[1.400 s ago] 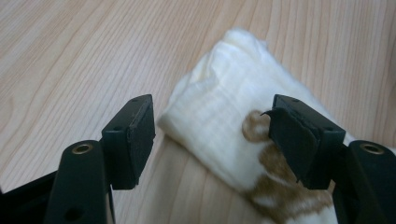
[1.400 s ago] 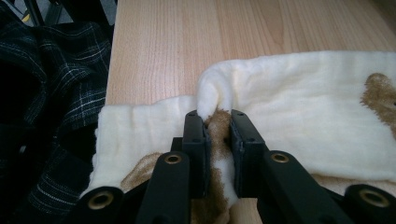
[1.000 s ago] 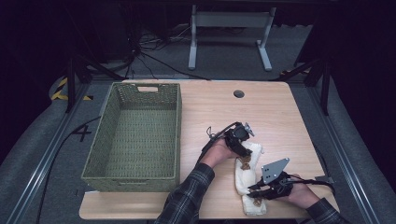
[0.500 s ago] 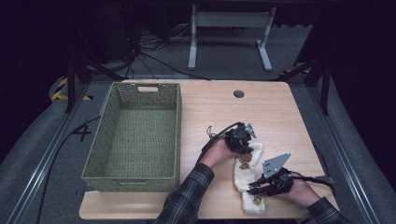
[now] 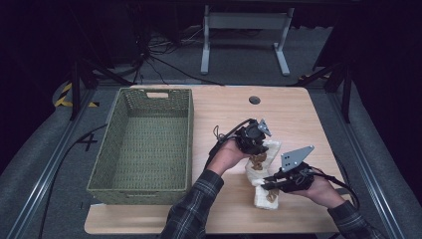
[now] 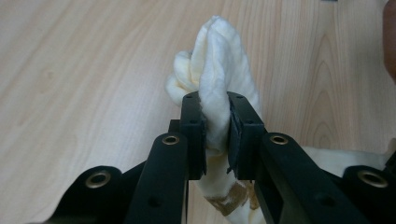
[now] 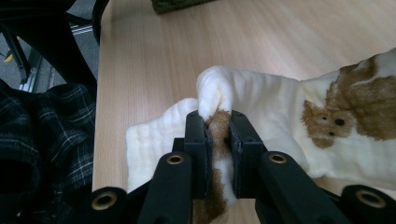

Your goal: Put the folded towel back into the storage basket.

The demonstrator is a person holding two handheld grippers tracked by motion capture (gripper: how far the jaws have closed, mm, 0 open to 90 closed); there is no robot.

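A cream cloth with brown bear prints [image 5: 263,175] lies at the table's front right, stretched between both grippers. My left gripper [image 5: 256,142] is shut on the cloth's far end; in the left gripper view a bunched fold of cloth [image 6: 215,79] sticks up between its jaws [image 6: 216,135]. My right gripper [image 5: 266,183] is shut on the near end; in the right gripper view a pinched fold with a brown patch [image 7: 217,122] sits between the jaws, and a bear print [image 7: 348,109] shows on the cloth to the right.
A green woven basket [image 5: 185,149] stands on the left half of the wooden table [image 5: 298,114], just left of the person's left forearm [image 5: 196,201] in a plaid sleeve. A round cable hole [image 5: 255,100] sits near the back edge.
Both grippers have lifted slightly and drawn apart, the left moving back and the right moving right, pulling the cloth longer between them. Both stay shut on it.
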